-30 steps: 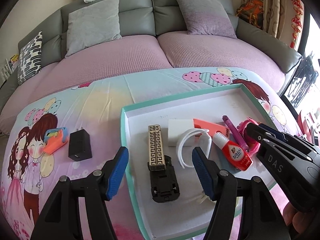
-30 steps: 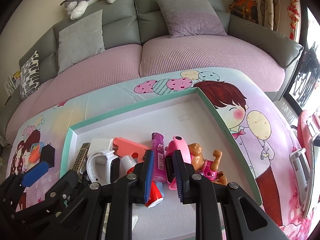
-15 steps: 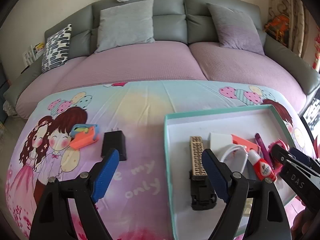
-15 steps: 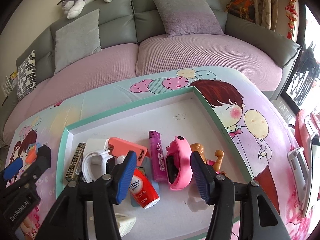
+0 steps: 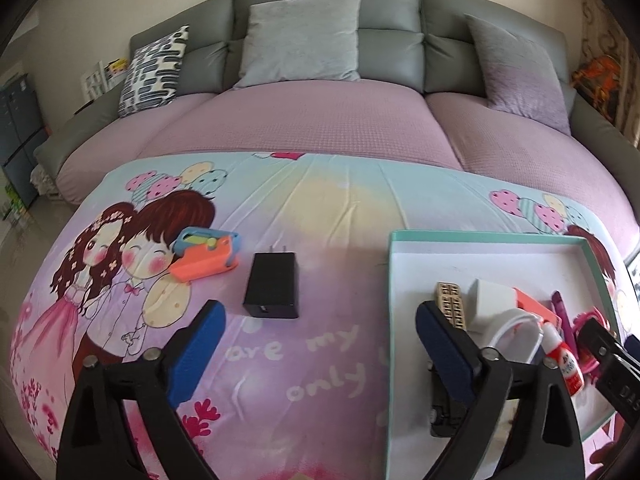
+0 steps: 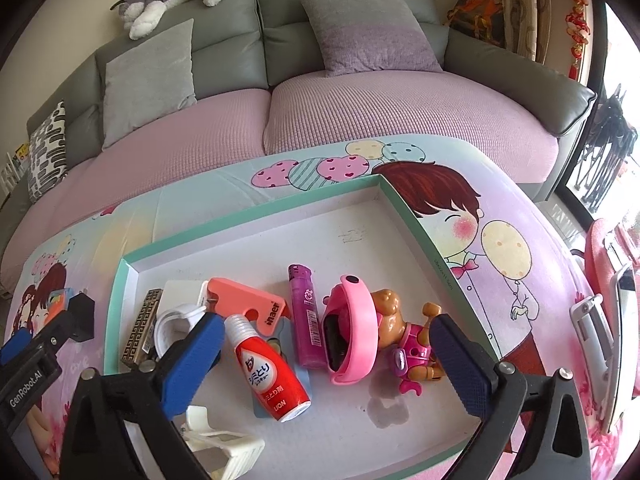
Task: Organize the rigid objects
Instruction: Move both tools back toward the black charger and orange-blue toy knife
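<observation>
1. The teal-rimmed tray (image 6: 404,208) lies on the desk, which is covered with a cartoon-print cloth (image 5: 320,200); every place below is told from this tray.
2. The right tongs (image 6: 328,356) hang over the tray's near half. Their jaws have just been opening and now stand wide, pads off everything.
3. Between those pads, on the tray floor, lie a red-and-white bottle (image 6: 272,380), a purple lighter (image 6: 306,320) and a pink wristband (image 6: 352,336), side by side.
4. A small pink-dressed dog toy (image 6: 404,340) lies just beside the wristband, toward the tray's right wall.
5. Toward the tray's left wall sit a coral plastic piece (image 6: 244,304), a white strap (image 6: 172,324) and a patterned gold bar (image 6: 142,328).
6. A white clip (image 6: 220,444) lies at the tray's near edge.
7. The left tongs (image 5: 320,340) hover over the cloth just outside the tray's left wall. Their jaws have also just been opening and stand wide, nothing between them.
8. Outside the tray, left of it on the cloth, rests a black charger (image 5: 272,290), its prongs pointing away from the camera.
9. Farther left of the tray, near the charger, lies an orange-and-blue toy (image 5: 206,254).
</observation>
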`<state>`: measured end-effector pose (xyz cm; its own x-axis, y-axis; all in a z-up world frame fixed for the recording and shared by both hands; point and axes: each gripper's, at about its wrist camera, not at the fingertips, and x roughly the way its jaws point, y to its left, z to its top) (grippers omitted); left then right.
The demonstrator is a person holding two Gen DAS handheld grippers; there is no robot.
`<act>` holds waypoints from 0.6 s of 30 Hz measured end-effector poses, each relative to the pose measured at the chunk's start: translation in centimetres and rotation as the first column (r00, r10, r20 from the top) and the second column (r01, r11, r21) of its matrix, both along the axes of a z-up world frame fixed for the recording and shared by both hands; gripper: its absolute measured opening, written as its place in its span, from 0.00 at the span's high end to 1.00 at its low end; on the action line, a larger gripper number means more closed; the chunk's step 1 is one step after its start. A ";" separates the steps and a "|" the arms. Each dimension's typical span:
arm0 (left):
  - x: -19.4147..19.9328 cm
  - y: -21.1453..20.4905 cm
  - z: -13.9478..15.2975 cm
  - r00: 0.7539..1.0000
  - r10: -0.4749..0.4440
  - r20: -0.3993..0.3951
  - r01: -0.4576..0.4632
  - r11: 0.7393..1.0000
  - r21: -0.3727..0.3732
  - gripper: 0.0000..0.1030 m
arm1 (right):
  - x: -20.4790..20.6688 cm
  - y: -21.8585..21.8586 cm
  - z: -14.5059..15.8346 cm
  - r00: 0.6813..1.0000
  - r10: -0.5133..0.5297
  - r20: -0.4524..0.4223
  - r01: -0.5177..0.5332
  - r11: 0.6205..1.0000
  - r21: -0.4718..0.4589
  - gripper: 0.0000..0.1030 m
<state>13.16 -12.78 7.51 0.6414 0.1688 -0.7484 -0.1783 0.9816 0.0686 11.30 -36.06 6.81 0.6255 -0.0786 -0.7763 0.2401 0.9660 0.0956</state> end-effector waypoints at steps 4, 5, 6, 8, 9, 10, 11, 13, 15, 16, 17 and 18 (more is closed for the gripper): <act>0.2 0.9 -0.4 1.000 0.028 -0.005 -0.028 0.999 -0.023 0.02 | 0.0 -0.2 -0.1 1.000 -0.008 -0.003 0.008 1.000 0.005 0.00; 0.2 0.9 -0.5 1.000 0.030 -0.007 -0.030 0.999 -0.027 0.02 | 0.0 -0.2 -0.2 1.000 -0.009 -0.004 0.009 1.000 0.004 0.00; 0.2 1.1 -0.6 0.999 0.034 -0.011 -0.035 0.999 -0.030 0.02 | 0.1 -0.2 -0.2 1.000 -0.010 -0.004 0.010 1.000 0.004 0.00; 0.2 1.3 -0.7 0.999 0.042 -0.015 -0.043 0.998 -0.036 0.02 | 0.1 -0.2 -0.2 1.000 -0.009 -0.005 0.009 1.000 0.005 0.00; 0.2 1.5 -0.7 0.999 0.046 -0.015 -0.047 0.998 -0.041 0.02 | 0.1 -0.1 -0.2 1.000 -0.007 -0.006 0.007 1.000 0.006 0.00; 0.2 1.6 -0.7 0.999 0.049 -0.015 -0.050 0.998 -0.045 0.02 | 0.1 -0.1 -0.2 1.000 -0.005 -0.006 0.005 1.000 0.006 0.00; 0.2 1.7 -0.7 0.999 0.052 -0.012 -0.053 0.997 -0.048 0.02 | 0.1 0.0 -0.2 1.000 -0.002 -0.006 0.002 1.000 0.006 0.00; 0.1 2.0 -0.5 0.998 0.059 -0.005 -0.060 0.996 -0.060 0.02 | 0.1 0.2 0.0 1.000 0.005 0.001 -0.005 1.000 0.006 0.00; 0.1 2.3 -0.4 0.998 0.067 -0.002 -0.067 0.996 -0.061 0.02 | 0.0 0.5 0.2 1.000 0.013 0.012 -0.013 1.000 0.011 0.00; 0.1 2.4 -0.3 0.998 0.070 -0.001 -0.070 0.996 -0.054 0.02 | 0.0 0.7 0.3 1.000 0.019 0.019 -0.020 1.000 0.017 0.00; 0.1 2.6 -0.2 0.997 0.072 0.002 -0.072 0.997 -0.041 0.02 | 0.0 0.9 0.5 0.999 0.029 0.028 -0.030 0.999 0.024 0.00; 0.1 2.7 -0.1 0.997 0.071 0.008 -0.071 0.997 -0.031 0.02 | 0.0 1.2 0.6 0.999 0.038 0.034 -0.039 0.999 0.030 0.00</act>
<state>13.22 -10.08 7.41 0.6355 0.1914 -0.7480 -0.2481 0.9680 0.0370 11.27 -34.85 7.41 0.6532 -0.0305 -0.7565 0.1994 0.9709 0.1329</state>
